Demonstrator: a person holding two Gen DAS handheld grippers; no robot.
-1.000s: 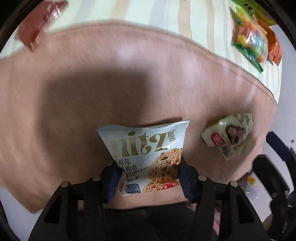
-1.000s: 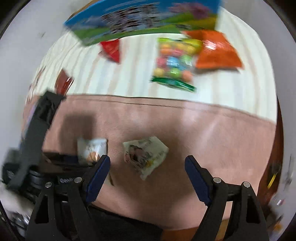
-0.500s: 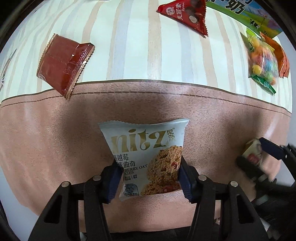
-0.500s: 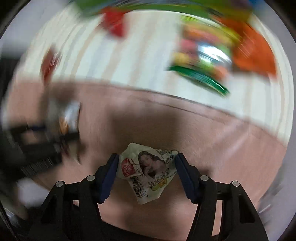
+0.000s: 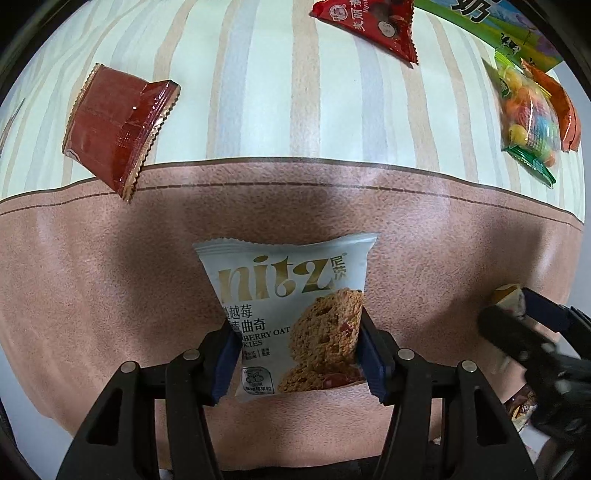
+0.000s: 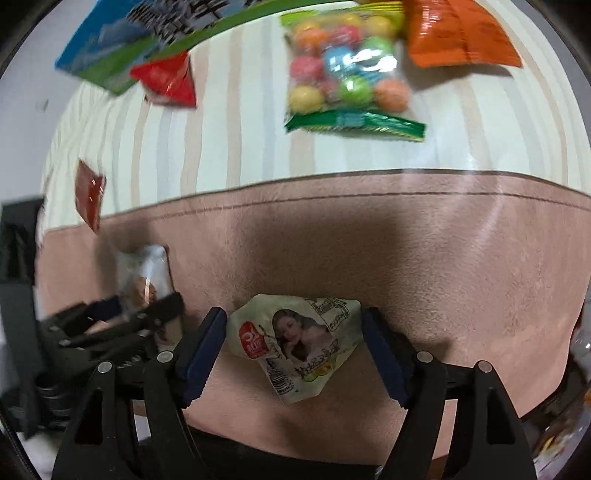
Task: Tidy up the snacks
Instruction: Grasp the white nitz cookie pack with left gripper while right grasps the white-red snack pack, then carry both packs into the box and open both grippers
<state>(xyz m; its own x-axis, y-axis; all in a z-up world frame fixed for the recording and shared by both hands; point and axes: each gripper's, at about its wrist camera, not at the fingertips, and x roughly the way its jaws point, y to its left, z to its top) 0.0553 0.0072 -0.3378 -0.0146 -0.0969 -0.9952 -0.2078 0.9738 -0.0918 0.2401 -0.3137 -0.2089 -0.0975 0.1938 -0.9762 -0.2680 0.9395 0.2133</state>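
The left tongs [image 5: 295,354] clamp the lower part of a white oat cookie packet [image 5: 291,295] over the pink band of the counter [image 5: 110,277]. The right tongs [image 6: 291,350] have just been opening, their blue pads standing just off a crumpled pale green snack pouch [image 6: 295,343] lying between them. Farther off, on the striped part, lie a dark red packet [image 5: 118,125], a red triangular packet [image 5: 369,22], a candy bag [image 6: 347,74] and an orange bag [image 6: 458,33].

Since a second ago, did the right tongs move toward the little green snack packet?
Yes. The right tongs came down around the green snack packet on the pink mat; it now sits between the blue pads, which have just been reopening.
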